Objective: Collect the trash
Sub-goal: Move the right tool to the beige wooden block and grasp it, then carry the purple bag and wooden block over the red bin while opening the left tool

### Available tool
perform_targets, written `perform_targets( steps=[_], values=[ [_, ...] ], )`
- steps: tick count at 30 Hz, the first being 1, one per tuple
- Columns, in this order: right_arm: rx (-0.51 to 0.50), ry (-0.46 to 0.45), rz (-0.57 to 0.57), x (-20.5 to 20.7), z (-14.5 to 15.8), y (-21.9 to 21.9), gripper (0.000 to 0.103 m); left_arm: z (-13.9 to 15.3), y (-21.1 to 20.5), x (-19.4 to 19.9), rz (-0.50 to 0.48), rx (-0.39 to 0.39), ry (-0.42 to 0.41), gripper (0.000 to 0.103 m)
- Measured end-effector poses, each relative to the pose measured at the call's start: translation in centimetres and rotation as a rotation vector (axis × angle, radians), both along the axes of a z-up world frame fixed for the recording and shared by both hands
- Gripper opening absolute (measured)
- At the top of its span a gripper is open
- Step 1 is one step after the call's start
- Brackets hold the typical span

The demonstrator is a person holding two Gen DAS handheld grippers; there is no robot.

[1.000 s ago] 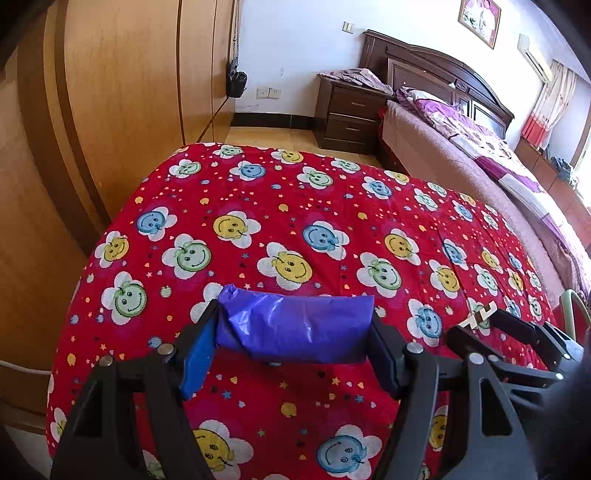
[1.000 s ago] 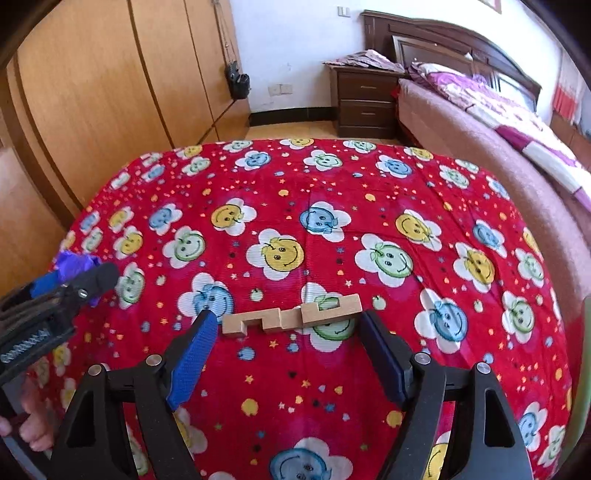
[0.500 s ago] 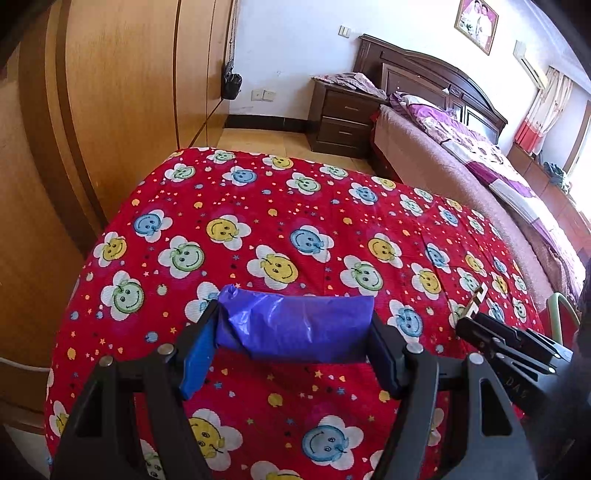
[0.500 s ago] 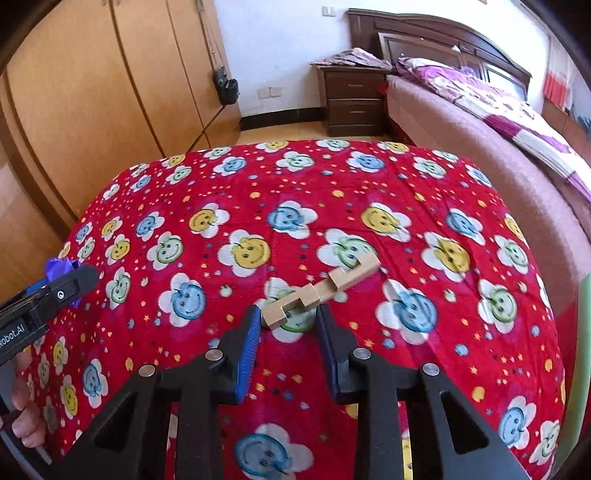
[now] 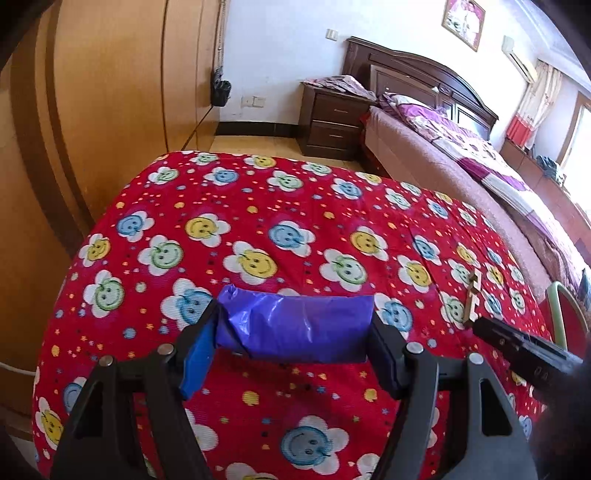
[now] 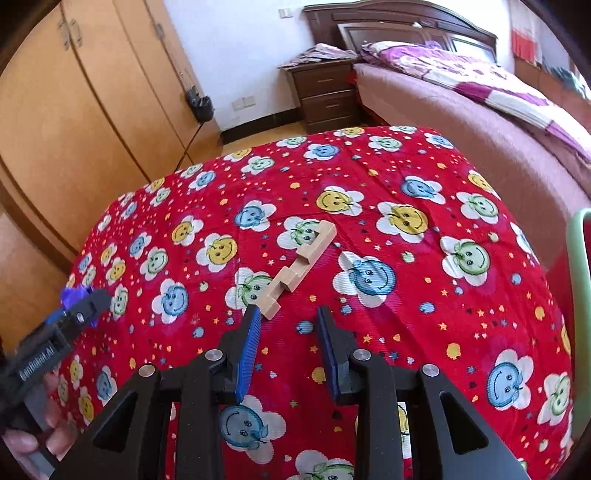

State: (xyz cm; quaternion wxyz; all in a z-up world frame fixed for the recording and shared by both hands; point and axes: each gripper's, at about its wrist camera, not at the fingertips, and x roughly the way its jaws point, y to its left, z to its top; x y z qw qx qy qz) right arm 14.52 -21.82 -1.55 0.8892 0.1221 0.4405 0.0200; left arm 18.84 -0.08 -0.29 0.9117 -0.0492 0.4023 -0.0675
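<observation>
White lettering runs along the black body of the left gripper [image 6: 86, 306], seen well to the left of the right gripper's jaws in the right wrist view. It is blurred and only partly legible; it appears to end in "AI". Nothing else in either view carries readable writing.

1. You are in a home bedroom: a double bed [image 5: 476, 173] with a dark carved wooden headboard [image 5: 417, 74] stands along the far wall, made up with purple bedding [image 6: 491, 77].
2. A dark nightstand [image 5: 332, 122] with drawers sits beside it, cloth piled on top.
3. To your left runs a wooden wardrobe [image 5: 110, 92].
4. Before you lies a red smiley-flower quilt [image 5: 258, 229].
5. A framed picture [image 5: 463, 20] and curtains [image 5: 532, 103] complete the room.
</observation>
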Motion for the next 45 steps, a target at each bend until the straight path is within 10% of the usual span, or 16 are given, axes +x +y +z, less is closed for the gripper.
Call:
perform_targets(
  steps=[17, 23, 45],
  values=[
    [-0.042, -0.004, -0.058, 1.7, -0.2, 2.4, 0.033, 0.3, -0.5, -0.4, -0.036, -0.004, -0.031, 0.072],
    [-0.051, 0.001, -0.068, 1.0, -0.3, 1.7, 0.014, 0.1, -0.5, -0.3, -0.047, -0.003, -0.030, 0.072],
    [-0.012, -0.160, -0.162, -11.9, 4.0, -4.8, 0.010, -0.3, -1.9, -0.9, -0.081, 0.017, -0.055, 0.072]
  ],
)
